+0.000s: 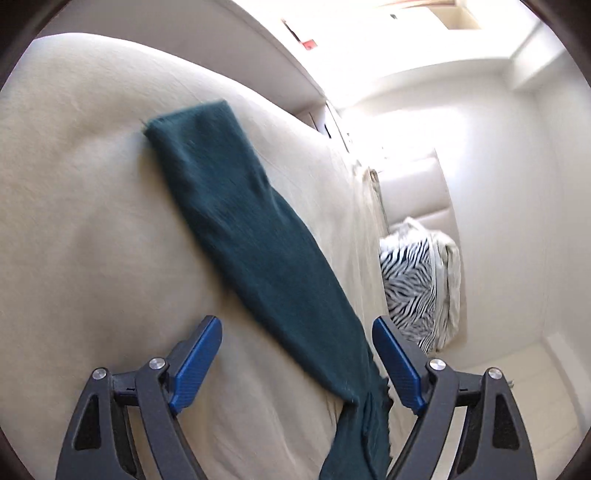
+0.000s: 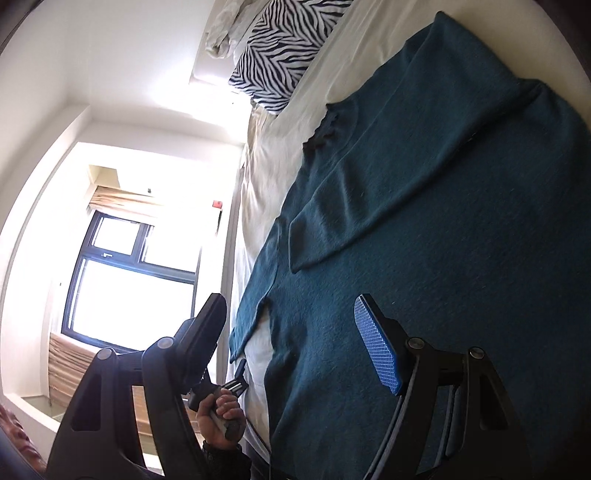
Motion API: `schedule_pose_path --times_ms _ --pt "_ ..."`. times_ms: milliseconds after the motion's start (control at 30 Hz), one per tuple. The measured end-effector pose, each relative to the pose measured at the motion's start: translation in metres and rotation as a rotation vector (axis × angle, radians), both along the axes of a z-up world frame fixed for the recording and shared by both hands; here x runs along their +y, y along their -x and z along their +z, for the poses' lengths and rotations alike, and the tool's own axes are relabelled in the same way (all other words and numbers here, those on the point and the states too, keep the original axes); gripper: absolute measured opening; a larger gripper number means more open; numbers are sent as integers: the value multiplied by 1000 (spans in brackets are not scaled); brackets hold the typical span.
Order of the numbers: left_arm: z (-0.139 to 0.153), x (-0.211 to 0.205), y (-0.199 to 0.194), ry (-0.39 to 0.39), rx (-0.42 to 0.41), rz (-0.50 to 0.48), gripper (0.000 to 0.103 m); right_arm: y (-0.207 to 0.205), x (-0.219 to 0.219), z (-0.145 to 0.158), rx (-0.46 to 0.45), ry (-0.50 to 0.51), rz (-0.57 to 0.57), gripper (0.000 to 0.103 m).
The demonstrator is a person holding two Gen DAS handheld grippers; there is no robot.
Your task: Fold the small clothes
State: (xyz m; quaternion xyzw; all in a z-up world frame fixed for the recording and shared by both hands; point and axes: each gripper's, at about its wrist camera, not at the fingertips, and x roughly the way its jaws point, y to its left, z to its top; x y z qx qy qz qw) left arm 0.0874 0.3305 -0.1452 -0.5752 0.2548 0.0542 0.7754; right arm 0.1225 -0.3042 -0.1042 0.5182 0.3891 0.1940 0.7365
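A dark teal knit sweater lies flat on a cream bed sheet. One sleeve is folded across its body. In the left wrist view the other sleeve stretches out over the sheet toward the far end. My left gripper is open and empty, its blue pads on either side of the sleeve's near part, just above it. My right gripper is open and empty above the sweater's lower body, close to its edge. The left gripper and the hand holding it show beside the bed.
A zebra-print pillow and a crumpled white cloth lie at the head of the bed; the pillow also shows in the left wrist view. A window and white walls stand beside the bed. The bed edge runs along the sweater.
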Motion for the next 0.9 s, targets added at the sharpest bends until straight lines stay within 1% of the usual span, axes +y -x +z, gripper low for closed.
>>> schedule_pose_path --times_ms 67,133,200,233,267,300,333,400,433,467,500,567,633,667,767,800,833,867,900 --pt "-6 17 3 55 2 75 85 -3 15 5 -3 4 13 72" --pt "-16 25 -2 99 5 120 85 -4 24 9 -3 3 17 72" --pt "-21 28 -11 115 13 155 82 -3 29 13 -3 10 22 72" --pt "-21 30 -17 110 11 164 80 -1 27 14 -4 14 23 72" --pt "-19 33 -24 100 13 167 73 1 28 16 -6 18 22 72" --pt "-18 36 -32 93 18 164 60 1 27 16 -4 19 21 72" --pt "-20 37 -40 99 24 153 52 3 26 16 -4 23 24 72" --pt "-23 37 -53 110 48 139 22 5 20 14 -1 25 18 72" --pt "-19 34 -58 91 62 133 15 7 16 13 0 26 13 72" --pt "-13 28 -63 55 66 120 7 10 14 12 1 29 8 72" --pt "-3 22 -66 18 58 101 8 12 10 10 3 30 2 72" --pt "25 1 -76 -88 32 32 8 16 4 6 3 26 -7 72" --pt "60 -40 -90 -232 -1 -72 8 18 -5 0 10 20 -18 72" --pt "76 -64 -96 -296 -15 -126 8 19 -9 -2 13 20 -26 72" --pt "115 -160 -115 -538 -69 -339 8 25 -22 -7 7 10 -46 72" --pt "123 -202 -120 -641 -83 -432 8 26 -25 -9 7 7 -54 72" --pt "125 -247 -122 -763 -93 -522 8 28 -30 -10 7 2 -61 72" --pt "124 -283 -118 -876 -101 -582 8 30 -34 -11 6 0 -68 72" --pt "115 -330 -111 -1044 -110 -649 8 31 -39 -13 9 2 -76 72"
